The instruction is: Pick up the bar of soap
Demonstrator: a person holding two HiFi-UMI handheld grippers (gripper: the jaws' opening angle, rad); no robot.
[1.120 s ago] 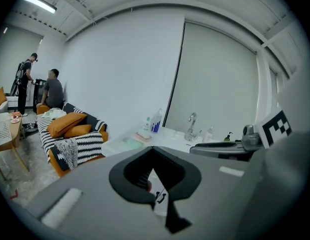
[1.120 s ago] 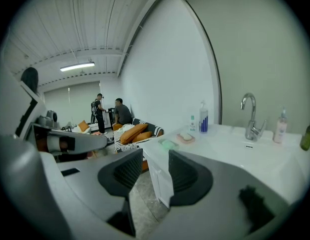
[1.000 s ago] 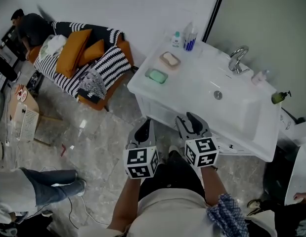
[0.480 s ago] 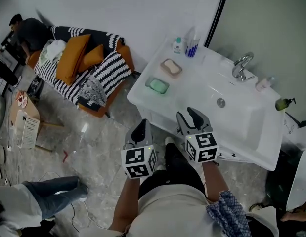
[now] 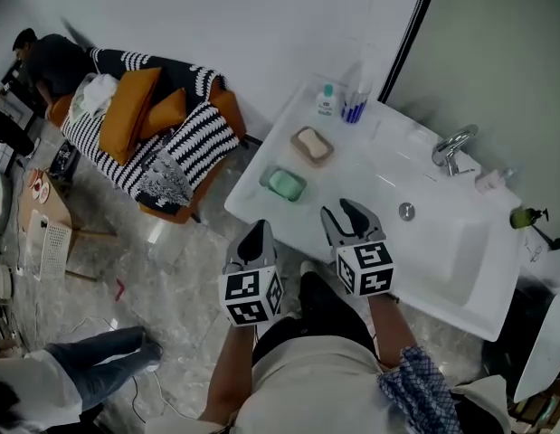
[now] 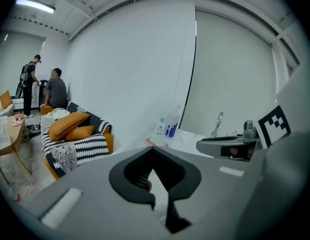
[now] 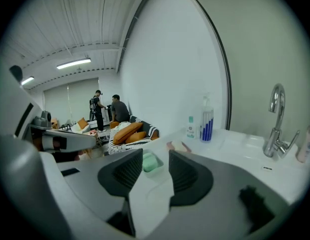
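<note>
A green bar of soap (image 5: 286,184) lies in a dish near the front left corner of the white vanity top (image 5: 370,165). A beige bar (image 5: 310,144) lies in a second dish behind it. My right gripper (image 5: 349,213) hovers at the counter's front edge, right of the green soap, open and empty. In the right gripper view the green soap (image 7: 148,162) shows through the gap between the jaws, with the beige bar (image 7: 178,146) further back. My left gripper (image 5: 260,231) hangs over the floor in front of the counter's left corner, shut and empty.
A faucet (image 5: 451,145) and basin (image 5: 447,233) take up the counter's right half. Bottles (image 5: 343,102) stand at the back by the wall, and a green pump bottle (image 5: 524,216) at far right. A striped sofa with orange cushions (image 5: 144,120) is left. A person's legs (image 5: 90,355) show lower left.
The vanity has drawn closer: both grippers moved forward, and the right one now reaches the counter's front edge. Its jaws kept the same gap. The left stayed shut.
</note>
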